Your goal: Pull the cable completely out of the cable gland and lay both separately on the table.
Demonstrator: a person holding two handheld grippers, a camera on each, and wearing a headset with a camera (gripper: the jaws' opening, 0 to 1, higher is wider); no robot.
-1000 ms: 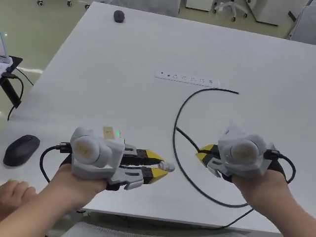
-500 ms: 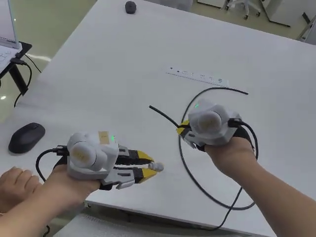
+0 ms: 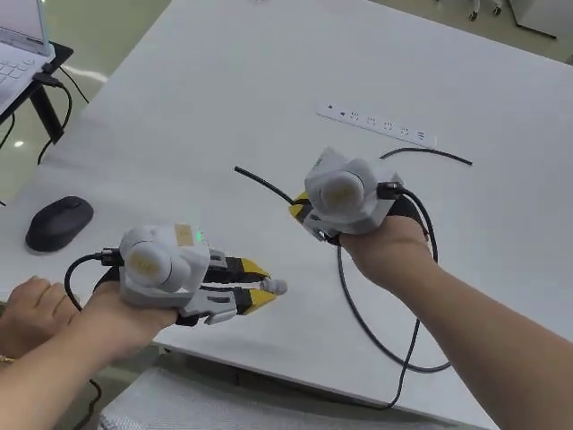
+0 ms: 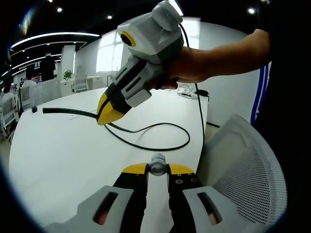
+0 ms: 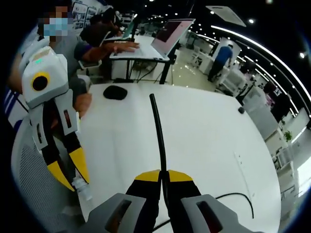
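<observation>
Shifted the right gripper [image 3: 298, 211] left and farther across the table [image 3: 206, 98], jaws clenched on the black cable [image 3: 261, 183], free end poking left, rest looping right and near. Holds the cable gland [image 3: 278, 287] pinched in the left gripper [image 3: 263, 289] by the near edge, apart from the cable.
</observation>
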